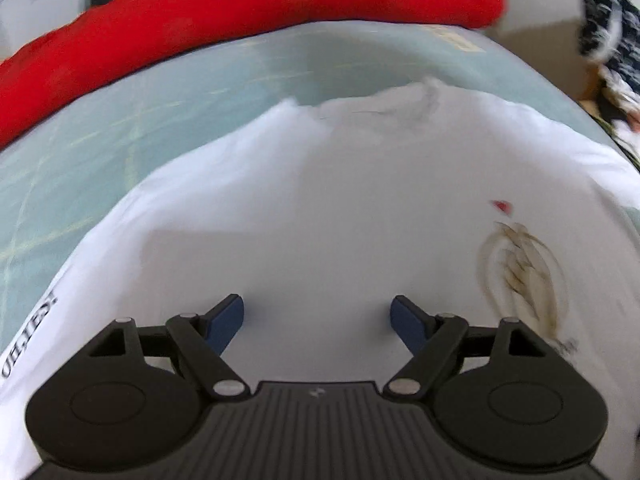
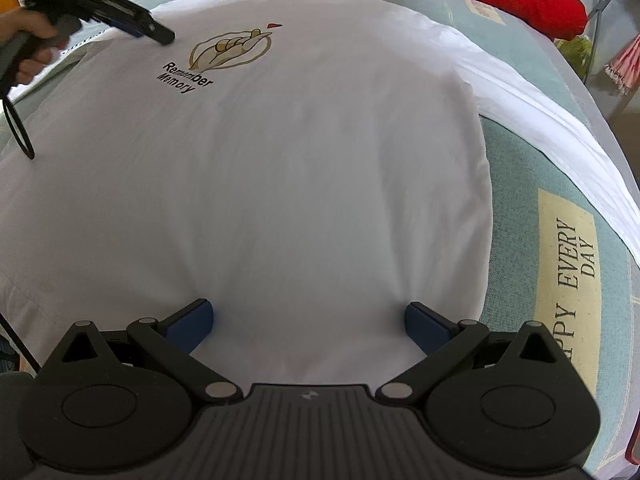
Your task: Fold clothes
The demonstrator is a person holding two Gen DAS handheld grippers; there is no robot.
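White T-shirt (image 2: pixel 280 184) lies flat on a pale green bed cover (image 2: pixel 516 184), chest logo at 11 o'clock | left claw (image 1: pixel 316 320) and right claw (image 2: pixel 308 322) both spread wide, gripping nothing | risk: pinching only the top layer would bunch the fold | count: one T-shirt, one red pillow (image 1: pixel 240 12), two claws

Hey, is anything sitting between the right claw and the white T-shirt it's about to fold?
Nothing visible. The right claw hangs open directly over the white T-shirt, with only bare fabric between its fingers. The left claw is far off by the printed logo.
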